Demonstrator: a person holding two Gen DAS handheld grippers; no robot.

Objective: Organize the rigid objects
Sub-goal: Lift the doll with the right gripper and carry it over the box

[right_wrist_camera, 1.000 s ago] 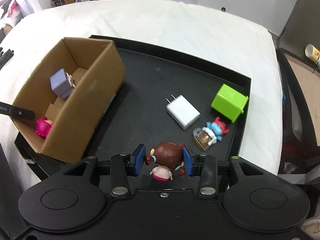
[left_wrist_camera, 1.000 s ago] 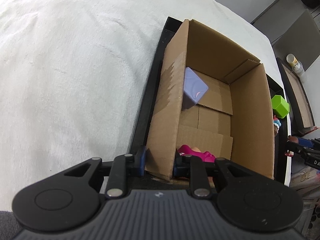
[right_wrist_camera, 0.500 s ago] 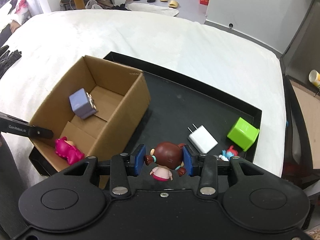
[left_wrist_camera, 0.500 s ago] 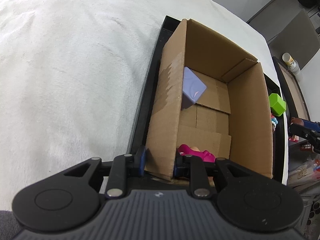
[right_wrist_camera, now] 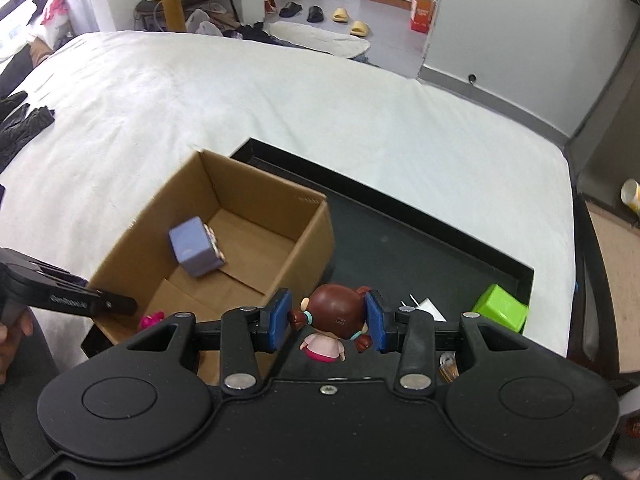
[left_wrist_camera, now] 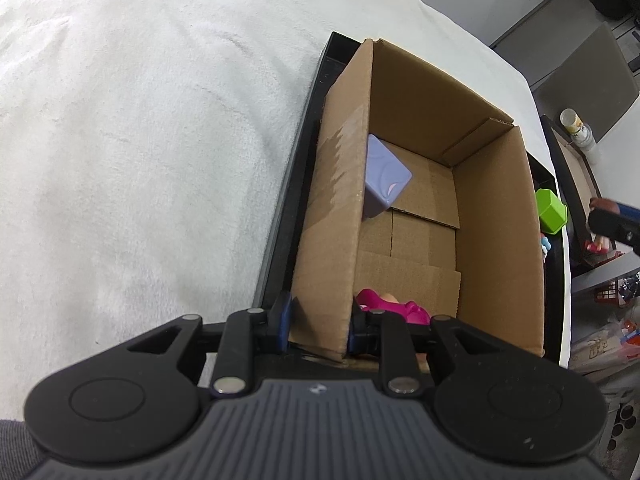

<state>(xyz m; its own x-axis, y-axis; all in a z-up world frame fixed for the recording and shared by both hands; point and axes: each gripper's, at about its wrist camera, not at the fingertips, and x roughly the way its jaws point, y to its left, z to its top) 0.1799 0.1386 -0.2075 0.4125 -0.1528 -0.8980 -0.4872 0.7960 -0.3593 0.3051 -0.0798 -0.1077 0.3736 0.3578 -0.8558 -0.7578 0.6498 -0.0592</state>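
Left wrist view: left gripper clamped on the near wall of the open brown cardboard box, one blue pad outside, the other inside, jaws pinching the cardboard edge. Inside, a lilac plastic cube leaning against the left wall and a magenta plastic toy at the near end, just beside the inner finger. Box seated in a black tray on white bedding; lime-green block beyond the far wall. Right wrist view: right gripper raised above the tray, near the box's corner, jaws pinching a small brown-haired doll figurine in a pink dress by the sides of its round head. Likely hard, light moulded plastic (glossy, so probably slick). Grip across the widest part of the head looks sound; pigtails and thin limbs seem poor holds. Rigid enough, by the look, to survive a short drop into the box. Thin cardboard liable to flex and slide, hence the bracing. White wall charger partly hidden behind the finger.
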